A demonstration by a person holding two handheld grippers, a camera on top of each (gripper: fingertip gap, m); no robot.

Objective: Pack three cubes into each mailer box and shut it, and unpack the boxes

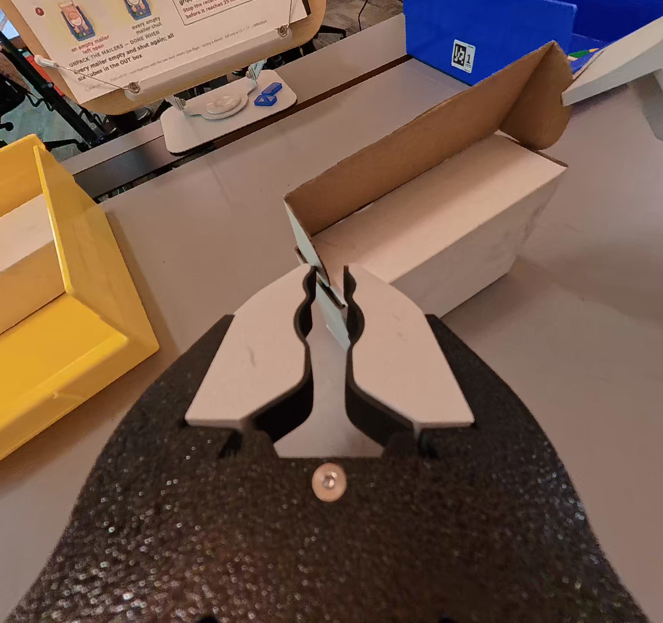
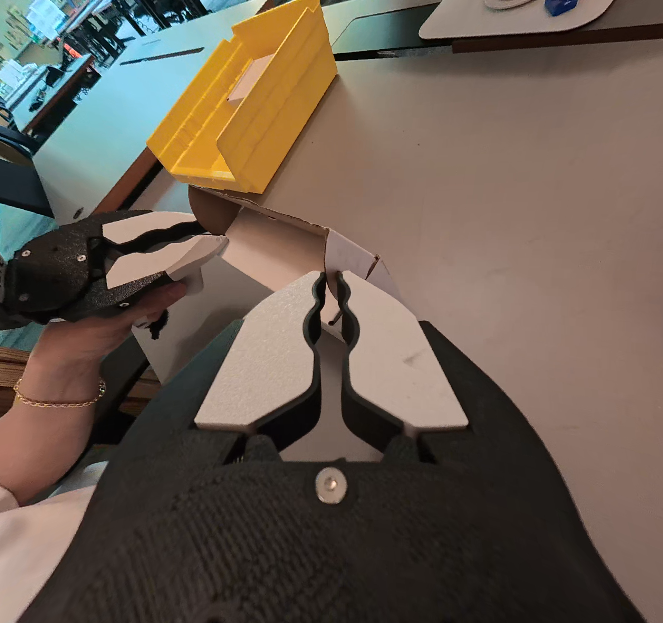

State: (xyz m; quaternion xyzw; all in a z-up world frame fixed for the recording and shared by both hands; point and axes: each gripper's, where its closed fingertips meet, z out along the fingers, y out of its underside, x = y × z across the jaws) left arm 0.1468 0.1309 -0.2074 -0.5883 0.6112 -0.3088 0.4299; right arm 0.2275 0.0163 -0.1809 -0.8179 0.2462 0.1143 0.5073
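The white cardboard mailer box with its brown inside is sitting on the grey table, between the yellow plastic bin and the blue plastic bin. The left gripper is pinching one side flap of its lid. The right gripper is pinching the opposite flap, lid half-raised.

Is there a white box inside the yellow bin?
Yes, a white box sits inside the yellow bin, showing through its open top in the right wrist view.
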